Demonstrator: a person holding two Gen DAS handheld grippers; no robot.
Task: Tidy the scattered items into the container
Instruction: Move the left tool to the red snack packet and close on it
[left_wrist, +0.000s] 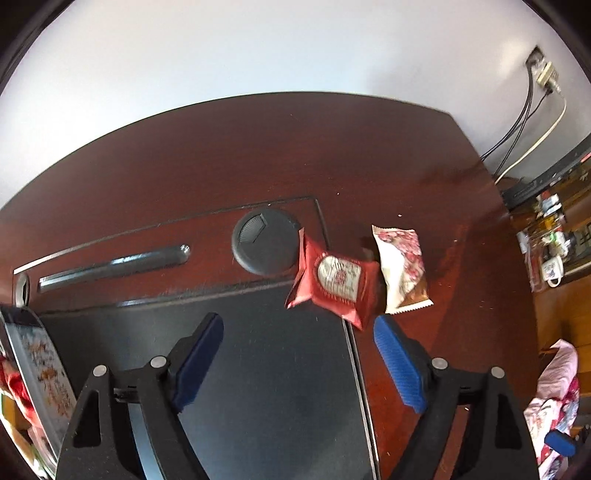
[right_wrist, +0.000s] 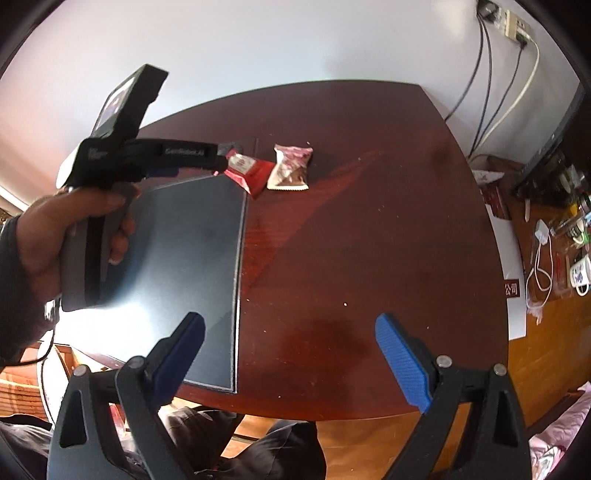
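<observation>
The worktop (right_wrist: 369, 240) is big, round-edged and dark red-brown, with a black mat (right_wrist: 192, 251) lying on its left part. A white wall stands behind it, with wires hanging down at the right. Two snack packs lie side by side at the far edge of the mat: a red pack (left_wrist: 334, 282) and a white pack (left_wrist: 400, 271), and they look like they touch. At the far left edge of the left view is a tin (left_wrist: 40, 373) with red things in it; I think this is the container. The left claw (left_wrist: 299, 365) is spread wide and holds nothing, and it hangs just before the red pack. The right claw (right_wrist: 291, 363) is spread wide too, empty, and waits well back from the packs. To grab well, I think the left claw should go down around the red pack only, squeeze softly so the pack does not pop, and not bump the white pack away.
</observation>
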